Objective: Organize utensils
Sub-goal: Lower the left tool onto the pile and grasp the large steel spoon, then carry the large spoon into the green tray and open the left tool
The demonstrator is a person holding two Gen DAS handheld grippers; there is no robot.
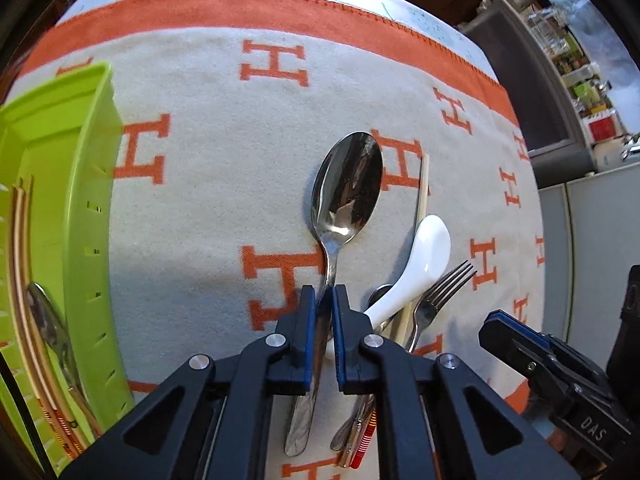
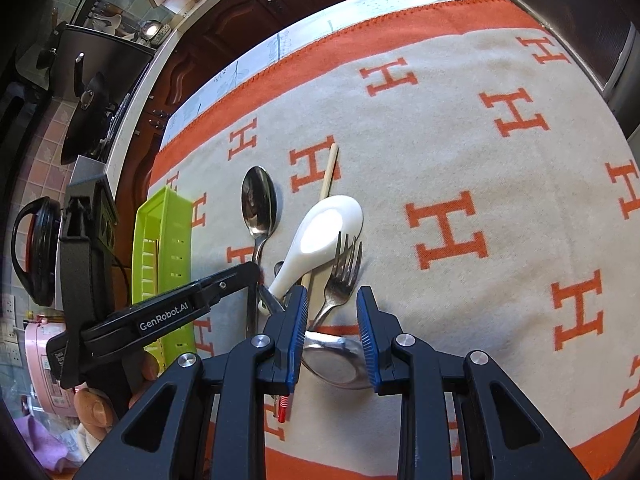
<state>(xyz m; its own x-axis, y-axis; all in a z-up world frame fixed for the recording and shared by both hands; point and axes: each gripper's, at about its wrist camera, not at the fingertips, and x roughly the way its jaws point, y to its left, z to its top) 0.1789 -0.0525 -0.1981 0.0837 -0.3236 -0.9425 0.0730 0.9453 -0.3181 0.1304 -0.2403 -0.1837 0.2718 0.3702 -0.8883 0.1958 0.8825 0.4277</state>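
Left gripper: I have its pads clamped on the neck of the steel spoon, whose bowl points away over the blanket.
Right gripper: my jaws stand apart, gripping nothing, above a second metal spoon.
Pile: white ceramic spoon, fork and chopstick lie overlapping just beside.
Green tray: at my left, chopsticks and a utensil inside.

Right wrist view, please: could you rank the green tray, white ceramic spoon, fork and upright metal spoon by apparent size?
1. green tray
2. white ceramic spoon and metal spoon: too alike to rank, with handles partly hidden
3. fork, its handle hidden
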